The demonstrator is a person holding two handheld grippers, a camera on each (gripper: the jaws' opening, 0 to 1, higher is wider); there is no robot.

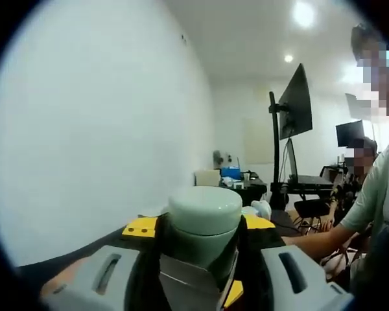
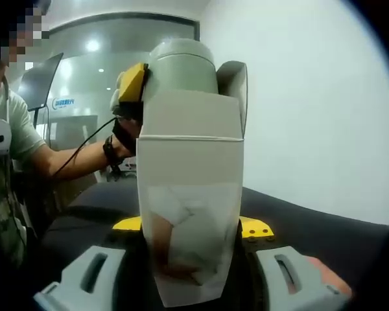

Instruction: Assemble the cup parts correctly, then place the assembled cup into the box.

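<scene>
A pale green cup (image 2: 181, 61) with a smooth, rounded dome lid sits partway inside a white cardboard box (image 2: 191, 194), both raised above a dark tabletop (image 2: 311, 223).

In the right gripper view, the right tool (image 2: 191, 259) rises from the bottom with its grey jaws on either side of the box's lower end, closed against its walls. The box is a tall, matte carton with a crease across its upper part and open flaps (image 2: 236, 91) standing beside the cup. The left tool (image 2: 133, 87), with its yellow pad, comes in from the left at the cup's top, pressed to the cup's side, with a strapped hand (image 2: 120, 139) and a bare forearm behind it.

In the left gripper view, the left tool (image 1: 198, 259) frames the same cup (image 1: 204, 217) from the other side. Its grey jaws sit close on the cup's glossy cylindrical body, gripping it, while the box's flaps (image 1: 188, 278) fold out below. Yellow pads (image 1: 141, 227) show behind the cup.

A person in a light green shirt (image 1: 376, 194) stands at the right, one arm extended toward the cup. A monitor on a stand (image 1: 295, 103) and a plain white wall (image 1: 97, 129) fill the background.
</scene>
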